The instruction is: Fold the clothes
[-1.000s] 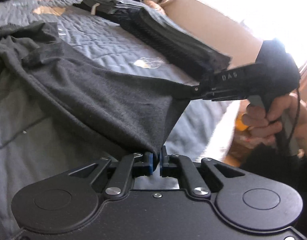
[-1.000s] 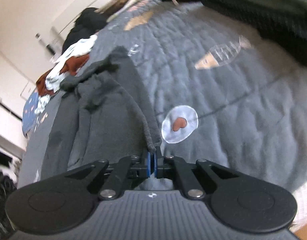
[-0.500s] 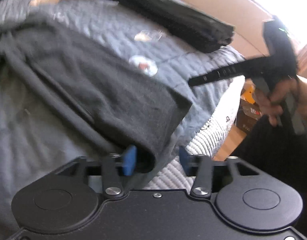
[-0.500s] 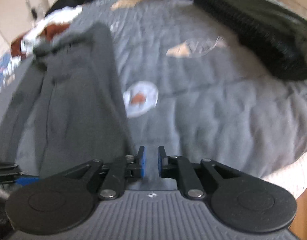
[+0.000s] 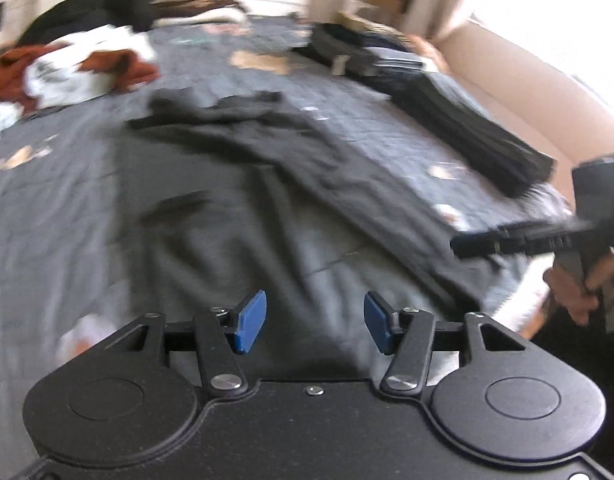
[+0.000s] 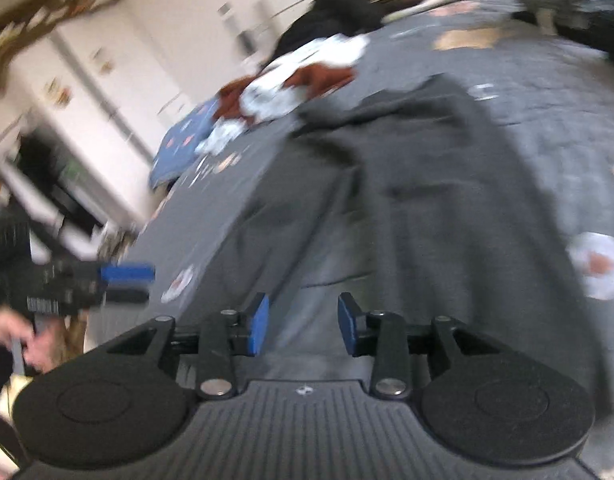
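The dark grey garment (image 5: 307, 184) lies spread flat on the grey quilted bed cover (image 5: 59, 184), running from the near edge toward the far end of the bed. The left gripper (image 5: 315, 322) has its jaws spread, having just been opening; nothing sits between the blue pads (image 5: 249, 322), and the garment lies below them untouched. The right gripper (image 6: 303, 324) has also just been opening; its jaws stand apart with no cloth between them. In the left wrist view the right gripper appears at the right edge, above the near right corner of the garment, gripped by a hand (image 5: 579, 288). A stack of folded dark clothes (image 5: 447, 116) lies along the far right side of the bed. A loose pile of white and rust-coloured clothes (image 5: 71, 72) lies at the far left. Both views are blurred.
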`<state>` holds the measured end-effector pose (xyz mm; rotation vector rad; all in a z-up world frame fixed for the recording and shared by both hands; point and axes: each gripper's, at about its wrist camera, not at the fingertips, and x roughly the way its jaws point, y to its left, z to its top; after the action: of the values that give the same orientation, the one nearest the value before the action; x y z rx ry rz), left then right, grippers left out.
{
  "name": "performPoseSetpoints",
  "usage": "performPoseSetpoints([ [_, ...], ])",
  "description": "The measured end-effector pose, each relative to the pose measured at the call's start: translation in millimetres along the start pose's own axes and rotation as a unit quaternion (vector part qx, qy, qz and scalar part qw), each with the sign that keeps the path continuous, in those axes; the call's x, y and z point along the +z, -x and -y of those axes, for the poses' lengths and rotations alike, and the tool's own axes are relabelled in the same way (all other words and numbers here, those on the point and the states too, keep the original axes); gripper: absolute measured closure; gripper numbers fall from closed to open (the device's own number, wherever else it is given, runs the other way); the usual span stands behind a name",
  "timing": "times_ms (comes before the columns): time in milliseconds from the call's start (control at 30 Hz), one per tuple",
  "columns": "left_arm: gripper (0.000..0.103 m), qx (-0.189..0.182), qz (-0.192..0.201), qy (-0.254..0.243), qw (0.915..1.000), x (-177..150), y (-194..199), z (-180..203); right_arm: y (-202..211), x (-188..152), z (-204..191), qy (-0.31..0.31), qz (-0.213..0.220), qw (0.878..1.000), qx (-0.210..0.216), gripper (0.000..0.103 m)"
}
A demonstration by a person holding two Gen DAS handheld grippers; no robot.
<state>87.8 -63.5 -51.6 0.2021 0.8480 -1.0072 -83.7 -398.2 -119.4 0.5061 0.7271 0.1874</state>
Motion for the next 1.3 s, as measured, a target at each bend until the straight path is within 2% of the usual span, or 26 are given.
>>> performPoseSetpoints([
  [133,0.049,0.037,0.015,0.009,0.9992,-1.0,-6.2,-21.2,-46.0,8.6,-31.3,0.041,-0.018,0.999,0.017,0.066],
  [267,0.049,0.048,0.031,0.021,0.9982,13.1,-23.2,-40.8,-81.9,37.9,-44.7,0.086,0.006,0.996,-0.002,0.066],
  [467,0.052,0.056,0.054,0.037,0.9963,39.2,-56.6,-71.1,-138.7,75.5,-32.4,0.087,0.016,0.996,-0.022,0.066],
  [700,0.054,0.051,0.081,0.101,0.9903,38.1,-96.1,-105.7,-188.7,76.3,-19.0,0.097,-0.019,0.995,-0.030,0.066],
  [800,0.054,0.041,0.066,0.098,0.9922,34.8,-108.0,-110.9,-203.6,74.3,-19.9,0.096,-0.034,0.995,-0.022,0.066],
  [867,0.054,0.051,0.054,0.071,0.9947,37.2,-114.5,-105.9,-211.2,71.4,-22.6,0.102,-0.042,0.993,-0.028,0.066],
  [1067,0.054,0.062,0.034,0.053,0.9961,33.7,-138.3,-104.5,-223.9,68.1,-17.2,0.085,-0.041,0.995,-0.031,0.066],
  [1100,0.057,0.065,0.033,0.047,0.9962,32.9,-140.2,-103.3,-224.8,68.4,-17.9,0.083,-0.038,0.995,-0.032,0.067],
  [1167,0.063,0.069,0.035,0.047,0.9959,32.5,-141.4,-103.3,-227.8,68.0,-19.2,0.087,-0.035,0.995,-0.037,0.075],
  [1233,0.087,0.066,0.040,0.056,0.9955,32.6,-139.6,-107.0,-229.6,68.0,-17.1,0.076,-0.034,0.996,-0.040,0.091],
  [1300,0.087,0.056,0.044,0.071,0.9949,32.9,-136.0,-113.3,-229.3,70.2,-11.5,0.052,-0.033,0.998,-0.030,0.095],
])
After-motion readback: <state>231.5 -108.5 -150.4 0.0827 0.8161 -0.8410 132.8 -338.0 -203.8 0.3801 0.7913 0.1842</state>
